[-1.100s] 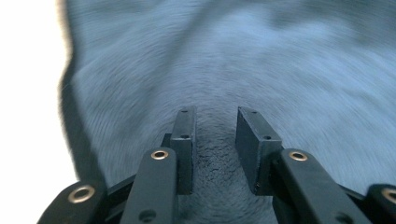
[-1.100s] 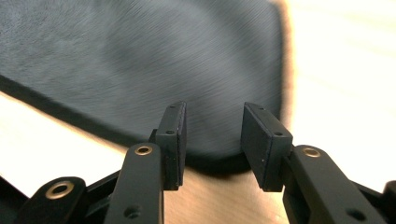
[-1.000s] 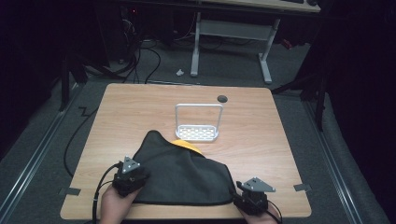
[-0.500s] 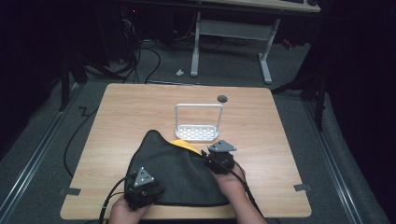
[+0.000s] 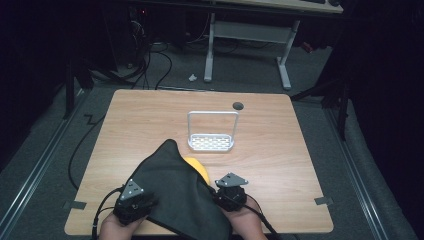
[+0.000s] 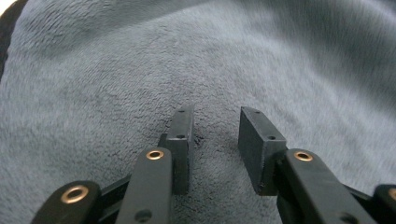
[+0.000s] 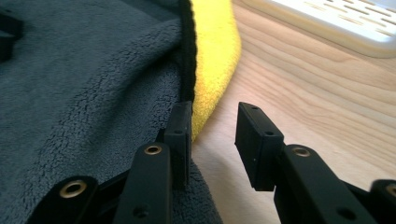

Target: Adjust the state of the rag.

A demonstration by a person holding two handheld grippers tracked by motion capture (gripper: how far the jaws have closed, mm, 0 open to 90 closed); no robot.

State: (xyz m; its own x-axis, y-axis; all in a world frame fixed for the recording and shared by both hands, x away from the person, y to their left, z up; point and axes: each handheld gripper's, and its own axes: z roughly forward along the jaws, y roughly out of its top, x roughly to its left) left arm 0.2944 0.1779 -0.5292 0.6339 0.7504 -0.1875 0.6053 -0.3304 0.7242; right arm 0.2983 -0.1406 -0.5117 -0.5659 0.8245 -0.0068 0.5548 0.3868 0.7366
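- Dark grey fleece cloth lies on the near half of the light wooden bench, one corner peaked toward the far side; its near edge reaches the bench's front edge between the two hands.
- Yellow cloth lies under the grey one; a rounded strip of it shows past the grey cloth's black-bound right edge, flat on the wood.
- Left gripper: jaws apart, a clear gap between them; both tips press down on the grey fleece, nothing clamped; in the high view it sits on the cloth's near left part.
- Right gripper: jaws apart; left jaw rests on the grey cloth's bound edge, just beside the yellow strip; right jaw stands over bare wood; nothing clamped; in the high view it sits at the cloth's right edge.
- White perforated metal rack with an upright wire handle stands near the bench's middle, beyond the cloths and apart from them; its slotted base shows in the right gripper view.
- Small dark round hole near the bench's far edge.
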